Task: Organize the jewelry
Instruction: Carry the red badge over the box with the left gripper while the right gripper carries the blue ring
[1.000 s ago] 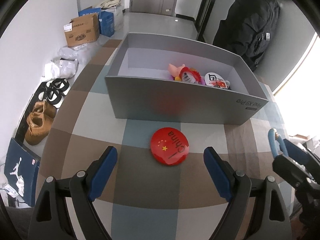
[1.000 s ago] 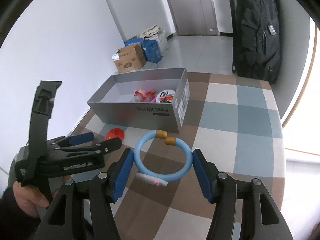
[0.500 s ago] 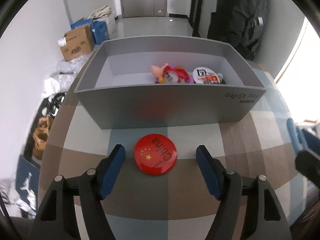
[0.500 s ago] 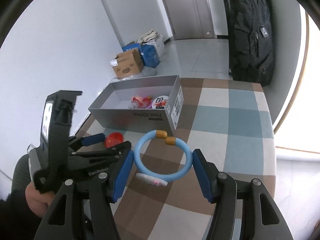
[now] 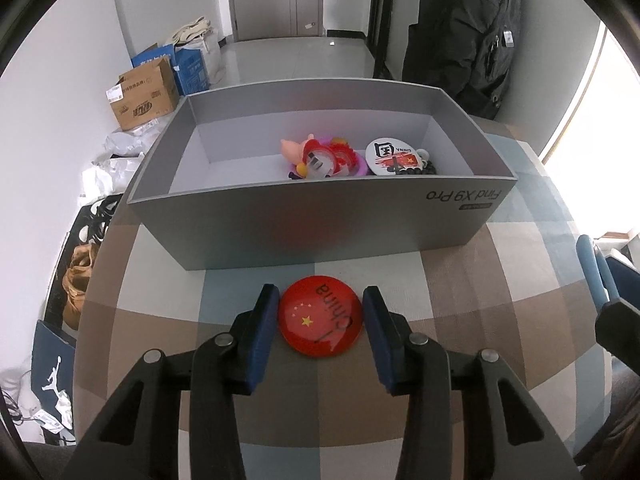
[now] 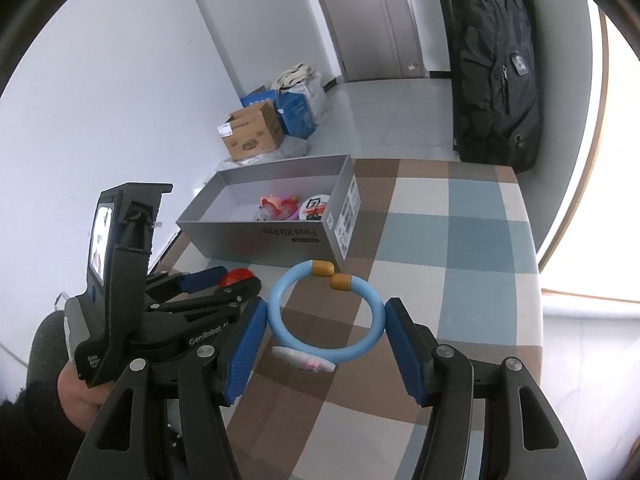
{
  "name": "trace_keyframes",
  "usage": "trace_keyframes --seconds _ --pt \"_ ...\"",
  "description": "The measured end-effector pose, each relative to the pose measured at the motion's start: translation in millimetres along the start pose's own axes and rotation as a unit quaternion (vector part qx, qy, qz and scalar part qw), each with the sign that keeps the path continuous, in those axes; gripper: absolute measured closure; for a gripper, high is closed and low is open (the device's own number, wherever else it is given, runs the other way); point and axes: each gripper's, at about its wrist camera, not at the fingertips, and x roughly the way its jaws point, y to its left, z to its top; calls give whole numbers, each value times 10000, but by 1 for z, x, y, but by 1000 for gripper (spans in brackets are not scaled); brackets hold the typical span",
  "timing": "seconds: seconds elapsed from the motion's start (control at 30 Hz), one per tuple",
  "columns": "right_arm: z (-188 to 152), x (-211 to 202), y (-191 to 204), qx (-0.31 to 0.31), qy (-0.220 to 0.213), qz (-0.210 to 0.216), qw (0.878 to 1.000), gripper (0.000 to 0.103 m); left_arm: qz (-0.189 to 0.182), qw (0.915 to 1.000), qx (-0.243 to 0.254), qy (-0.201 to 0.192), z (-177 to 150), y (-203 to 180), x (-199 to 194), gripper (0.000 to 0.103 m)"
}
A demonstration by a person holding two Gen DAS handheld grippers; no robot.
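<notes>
A round red badge (image 5: 320, 320) with a yellow star and "China" lies on the checked tablecloth in front of a grey open box (image 5: 320, 224). My left gripper (image 5: 320, 312) straddles it. Its jaws are closing and the blue pads (image 5: 268, 320) meet the badge's left and right edges. My right gripper (image 6: 326, 320) is shut on a light blue ring bracelet (image 6: 278, 300) with gold caps and a white charm, held above the table. In the right wrist view the left gripper (image 6: 232, 280) works at the left, a hand under it.
Inside the grey box (image 6: 256, 236) lie a pink toy (image 5: 304, 152), a white badge (image 5: 394, 156) and dark beads. A black backpack (image 6: 496, 72) stands behind the table. Cardboard boxes (image 5: 144, 96) and shoes (image 5: 78, 276) lie on the floor at the left.
The left jaws have come in from wide apart to the edges of the red badge, and the gripper has squared up over it. The right gripper keeps still with the bracelet.
</notes>
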Motion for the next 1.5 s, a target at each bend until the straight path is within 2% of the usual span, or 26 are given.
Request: trace_keyframes --seconds 0.53,0.67,1.03,1.5 --pt "0 -3 3 -43 -55 23 10000 43 -242 9996 -92 86 -6 -4 -7 66" --pt "0 -2 6 -34 -54 37 10000 43 -191 9996 -180 67 -7 0 -10 66" --pt "3 5 23 -135 -31 103 9999 43 -269 9989 -331 -200 -4 9 -26 66" --pt "27 20 37 -234 -111 296 9992 43 -757 9915 -753 -741 17 26 -49 66"
